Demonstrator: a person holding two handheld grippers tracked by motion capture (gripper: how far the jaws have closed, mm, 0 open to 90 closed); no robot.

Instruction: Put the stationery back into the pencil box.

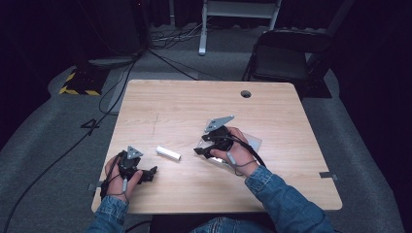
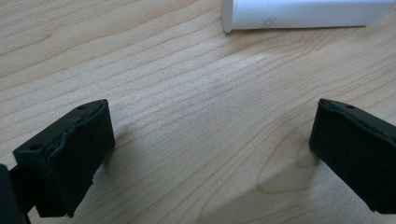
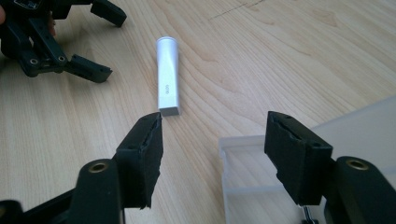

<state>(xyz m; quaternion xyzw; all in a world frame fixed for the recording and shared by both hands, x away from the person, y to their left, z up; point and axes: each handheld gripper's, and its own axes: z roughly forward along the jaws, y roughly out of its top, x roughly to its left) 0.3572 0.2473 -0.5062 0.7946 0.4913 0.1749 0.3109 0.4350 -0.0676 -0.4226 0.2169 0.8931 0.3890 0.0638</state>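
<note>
A small white tube point(image 1: 168, 153), smooth and matte, round at one end and pinched flat at the other, lies on its side near the middle of the pale wooden table point(image 1: 175, 104), between the two grippers and touching neither. To its right sits a shallow tray point(image 3: 252, 154) of clear frosted plastic, probably a lid or box. The right gripper point(image 3: 212, 154) hovers over the tray's near-left corner, its black padded jaws spread with nothing between them. The left gripper point(image 2: 210, 158) rests low on the grained wood at the near left, jaws spread wide and empty, the tube just beyond them.
</note>
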